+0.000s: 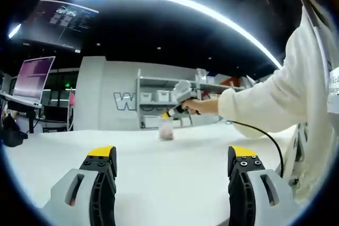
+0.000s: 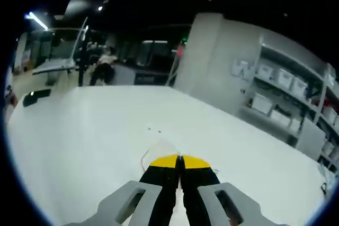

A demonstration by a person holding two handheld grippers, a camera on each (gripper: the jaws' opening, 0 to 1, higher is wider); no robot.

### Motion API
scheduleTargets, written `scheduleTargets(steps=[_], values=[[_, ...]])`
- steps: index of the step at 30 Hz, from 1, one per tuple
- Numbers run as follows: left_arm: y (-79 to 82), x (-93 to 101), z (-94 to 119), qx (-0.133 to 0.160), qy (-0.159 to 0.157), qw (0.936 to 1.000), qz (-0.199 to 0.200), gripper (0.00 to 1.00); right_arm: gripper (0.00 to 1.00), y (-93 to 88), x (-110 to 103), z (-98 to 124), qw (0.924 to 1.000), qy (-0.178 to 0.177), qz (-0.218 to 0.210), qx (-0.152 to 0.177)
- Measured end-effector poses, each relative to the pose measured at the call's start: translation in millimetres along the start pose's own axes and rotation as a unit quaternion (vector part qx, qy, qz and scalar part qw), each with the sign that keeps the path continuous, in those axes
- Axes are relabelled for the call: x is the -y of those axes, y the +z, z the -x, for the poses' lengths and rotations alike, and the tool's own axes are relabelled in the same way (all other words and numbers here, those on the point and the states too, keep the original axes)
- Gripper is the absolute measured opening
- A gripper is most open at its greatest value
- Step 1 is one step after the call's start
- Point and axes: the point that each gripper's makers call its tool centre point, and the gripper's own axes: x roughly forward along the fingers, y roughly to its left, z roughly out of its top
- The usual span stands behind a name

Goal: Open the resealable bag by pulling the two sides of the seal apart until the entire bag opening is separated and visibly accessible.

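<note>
A small clear resealable bag [image 1: 166, 132] with something pinkish inside hangs down to the white table [image 1: 159, 183] at mid-distance. My right gripper [image 1: 168, 114], held by a hand in a white sleeve [image 1: 265, 104], is shut on the bag's top edge. In the right gripper view, the yellow-tipped jaws of the right gripper [image 2: 180, 161] are pressed together, and a thin transparent rim of the bag [image 2: 155, 148] shows just left of the tips. My left gripper [image 1: 172, 154] stands open low over the near table, well short of the bag, with nothing between its jaws.
A black cable [image 1: 267, 137] trails across the table at the right. Shelves with white bins [image 1: 159, 96] stand behind the table, a screen [image 1: 34, 78] at the far left. A dark flat object [image 2: 36, 95] lies near the table's far-left edge. People [image 2: 103, 62] stand beyond.
</note>
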Motion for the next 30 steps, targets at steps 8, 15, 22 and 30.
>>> scheduleTargets(steps=[8, 15, 22, 30], values=[[-0.6, -1.3, 0.5, -0.001, 0.002, 1.0, -0.001, 0.85, 0.0, 1.2, 10.2, -11.1, 0.9997, -0.01, -0.02, -0.001], [-3.5, 0.4, 0.1, -0.004, -0.001, 1.0, 0.001, 0.85, 0.0, 3.1, 8.1, -19.2, 0.9996, -0.016, -0.02, -0.011], [-4.8, -0.1, 1.0, -0.007, 0.002, 1.0, 0.004, 0.85, 0.0, 4.5, -6.6, -25.7, 0.9998, -0.007, -0.011, -0.012], [-4.4, -0.9, 1.6, -0.007, 0.002, 1.0, 0.002, 0.85, 0.0, -3.1, -33.9, -33.1, 0.9996, 0.019, -0.015, -0.016]])
